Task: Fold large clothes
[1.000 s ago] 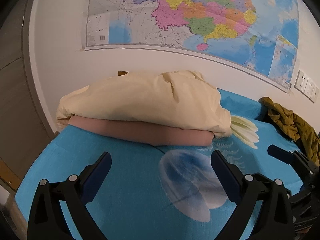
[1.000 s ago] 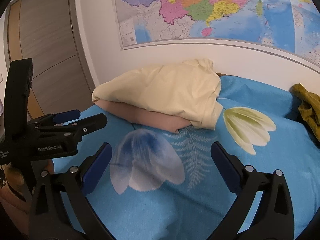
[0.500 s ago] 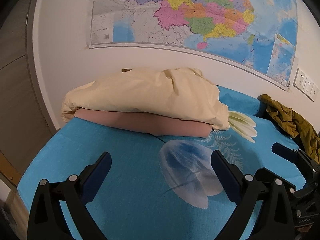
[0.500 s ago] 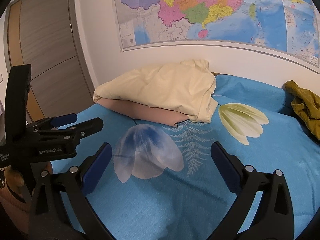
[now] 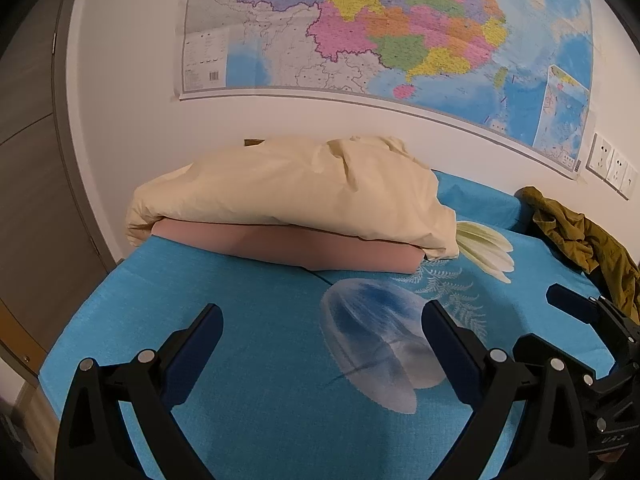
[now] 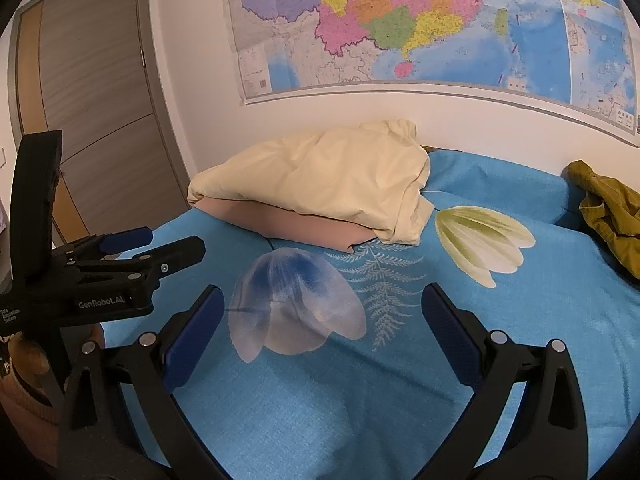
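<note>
Over the bed (image 5: 248, 360), both grippers (image 5: 322, 344) (image 6: 320, 320), jaws apart and empty, have backed off; the olive garment (image 6: 608, 216) lies untouched.

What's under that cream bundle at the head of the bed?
The cream bundle lies on a folded pink layer, which rests on the blue bedsheet. Only the pink layer's front edge shows; how far back it reaches, or anything else beneath, is covered.

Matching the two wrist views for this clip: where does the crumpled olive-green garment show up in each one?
Left wrist: the olive-green garment lies at the far right, on the blue bed cover, below the wall sockets.
Right wrist: it is at the right edge, partly cut off.
Shared landmark: the cream bundle stacked on a pink one.
</note>
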A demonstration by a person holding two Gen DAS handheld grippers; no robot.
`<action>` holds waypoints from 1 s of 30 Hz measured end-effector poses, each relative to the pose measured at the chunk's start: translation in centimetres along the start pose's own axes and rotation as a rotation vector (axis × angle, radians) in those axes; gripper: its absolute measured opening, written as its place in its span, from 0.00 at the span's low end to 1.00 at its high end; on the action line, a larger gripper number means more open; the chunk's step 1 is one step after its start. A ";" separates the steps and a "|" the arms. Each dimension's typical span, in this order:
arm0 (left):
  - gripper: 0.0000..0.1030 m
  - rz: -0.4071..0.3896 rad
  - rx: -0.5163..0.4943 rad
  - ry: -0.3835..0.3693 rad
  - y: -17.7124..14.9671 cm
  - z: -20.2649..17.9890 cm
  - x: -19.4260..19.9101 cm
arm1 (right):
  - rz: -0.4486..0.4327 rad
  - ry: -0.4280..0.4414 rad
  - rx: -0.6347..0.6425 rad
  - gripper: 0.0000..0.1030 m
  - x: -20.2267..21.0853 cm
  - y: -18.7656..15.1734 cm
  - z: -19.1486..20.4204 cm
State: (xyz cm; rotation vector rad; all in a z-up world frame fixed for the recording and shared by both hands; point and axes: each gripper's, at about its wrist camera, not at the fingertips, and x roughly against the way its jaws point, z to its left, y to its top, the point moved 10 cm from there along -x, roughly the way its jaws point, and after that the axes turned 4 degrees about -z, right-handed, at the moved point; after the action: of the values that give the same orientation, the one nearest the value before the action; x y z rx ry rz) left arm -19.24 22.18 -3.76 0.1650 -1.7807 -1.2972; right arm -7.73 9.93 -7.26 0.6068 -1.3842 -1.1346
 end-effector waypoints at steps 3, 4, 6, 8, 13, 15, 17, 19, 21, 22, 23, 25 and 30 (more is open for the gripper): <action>0.93 0.000 -0.003 0.000 -0.1 0.0 0.0 | 0.001 0.000 -0.003 0.95 0.0 0.0 0.0; 0.93 0.000 -0.003 0.000 -0.1 0.0 0.0 | 0.000 0.001 -0.004 0.95 0.0 0.0 0.0; 0.93 0.000 -0.004 0.001 -0.1 -0.1 0.0 | 0.000 -0.001 -0.004 0.95 0.1 0.0 0.1; 0.93 -0.001 -0.004 0.001 -0.1 -0.2 0.1 | -0.002 0.001 -0.005 0.95 0.1 0.0 0.1; 0.93 0.001 -0.007 0.000 -0.2 -0.3 0.1 | -0.002 0.000 -0.005 0.95 0.1 0.0 0.1; 0.93 0.002 -0.009 -0.003 -0.2 -0.3 0.1 | 0.000 0.001 -0.008 0.95 0.2 0.0 0.1; 0.93 0.002 -0.010 -0.002 -0.2 -0.4 0.0 | 0.000 0.002 -0.007 0.95 0.2 0.0 0.1; 0.93 0.003 -0.013 -0.003 -0.2 -0.4 0.0 | 0.000 0.000 -0.011 0.95 0.2 0.0 0.1; 0.93 0.002 -0.015 -0.003 -0.3 -0.5 0.0 | 0.002 0.002 -0.015 0.95 0.3 -0.1 0.1; 0.93 0.002 -0.015 -0.002 -0.3 -0.5 -0.1 | 0.003 0.000 -0.015 0.95 0.3 -0.1 0.1; 0.93 0.002 -0.015 -0.002 -0.3 -0.5 0.0 | 0.002 0.001 -0.016 0.95 0.3 -0.2 0.1; 0.93 0.003 -0.013 -0.004 -0.4 -0.6 0.0 | 0.001 0.002 -0.018 0.95 0.4 -0.1 0.1; 0.93 0.004 -0.015 -0.004 -0.5 -0.7 0.0 | 0.002 0.002 -0.021 0.95 0.4 -0.2 0.1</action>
State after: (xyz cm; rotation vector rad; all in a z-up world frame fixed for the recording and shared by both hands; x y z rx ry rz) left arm -18.94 21.48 -4.08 0.1502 -1.7738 -1.3081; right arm -7.92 9.54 -7.28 0.5912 -1.3694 -1.1453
